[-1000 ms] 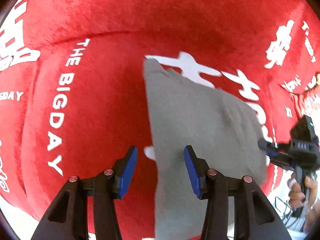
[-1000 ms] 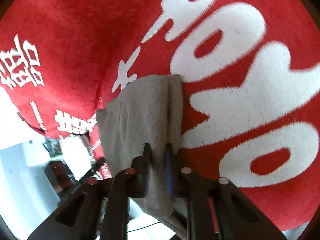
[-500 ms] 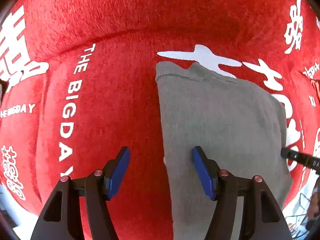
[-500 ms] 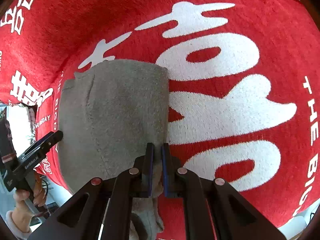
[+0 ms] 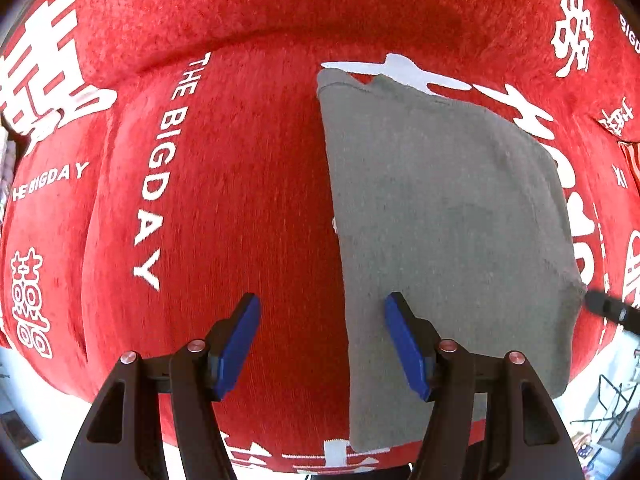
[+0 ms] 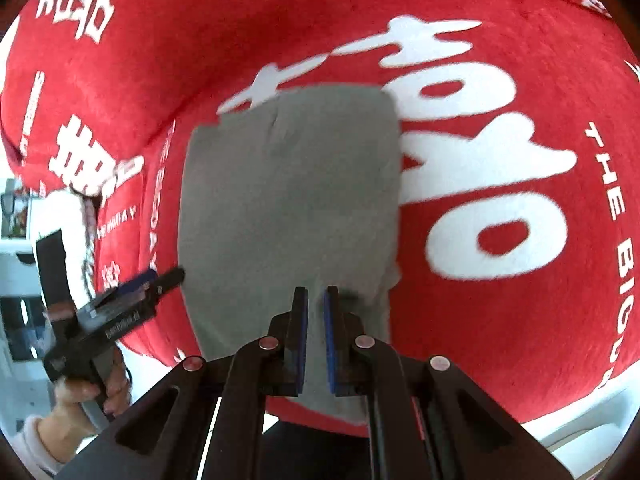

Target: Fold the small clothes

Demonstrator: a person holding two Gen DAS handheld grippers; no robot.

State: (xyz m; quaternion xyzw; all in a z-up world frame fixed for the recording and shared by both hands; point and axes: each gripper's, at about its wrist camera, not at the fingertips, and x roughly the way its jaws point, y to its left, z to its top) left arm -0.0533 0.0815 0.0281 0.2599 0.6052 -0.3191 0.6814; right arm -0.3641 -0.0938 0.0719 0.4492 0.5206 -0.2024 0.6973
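My left tongs (image 5: 322, 344) have just spread, empty, over the cloth's (image 5: 440, 220) edge; right tongs (image 6: 316, 336) stay clamped on its corner, fold laid.

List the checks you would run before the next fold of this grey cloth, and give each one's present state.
1. Grey cloth lies flat on red cover: ok.
2. Left tool open: ok. Its jaws have just been opening; the cloth's left edge lies under the gap, unpressed.
3. Right tool shut on the cloth's right edge: ok.
4. Far hem layers line up: not ok, a small step shows.
5. Lower layers smooth: cannot tell.
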